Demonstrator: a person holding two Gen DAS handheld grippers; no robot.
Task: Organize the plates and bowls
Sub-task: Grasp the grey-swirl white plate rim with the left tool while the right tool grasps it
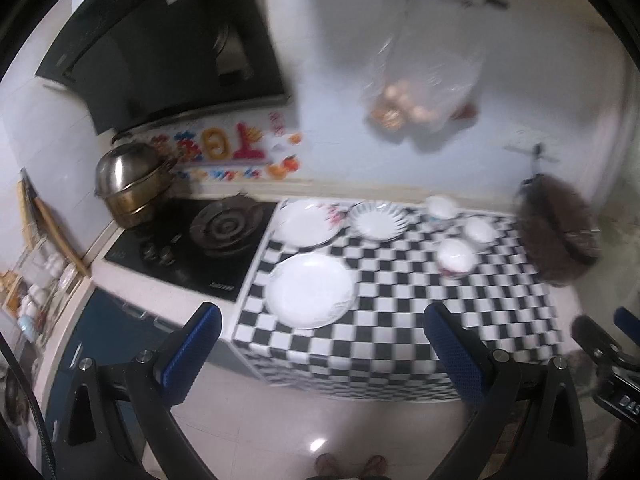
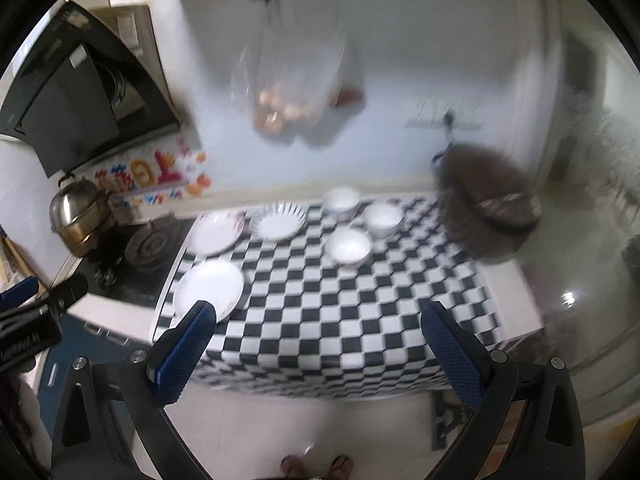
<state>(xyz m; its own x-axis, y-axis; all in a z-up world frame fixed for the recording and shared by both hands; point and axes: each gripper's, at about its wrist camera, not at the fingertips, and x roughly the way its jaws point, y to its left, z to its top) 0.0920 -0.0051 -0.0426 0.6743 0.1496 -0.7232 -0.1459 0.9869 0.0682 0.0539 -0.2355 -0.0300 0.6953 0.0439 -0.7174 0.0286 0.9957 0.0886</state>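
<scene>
Glossy white glazed plates (image 1: 310,290) and bowls (image 1: 455,257) sit ahead of the tools on a smooth black-and-white chequered cloth (image 1: 400,320), both frames blurred. Off to the left of the left gripper (image 1: 322,354), a polished steel pot (image 1: 128,178) throws back the light above a shiny black glass hob (image 1: 176,264). The gripper's finger pads (image 1: 192,356) look like dimpled blue rubber on matt black plastic frames with bright metal screws; the right gripper (image 2: 318,354) matches. A clear, crinkled plastic bag (image 1: 420,80) hangs on the matt white wall beyond. Below the tools, the pale floor tiles (image 2: 580,320) shine.
</scene>
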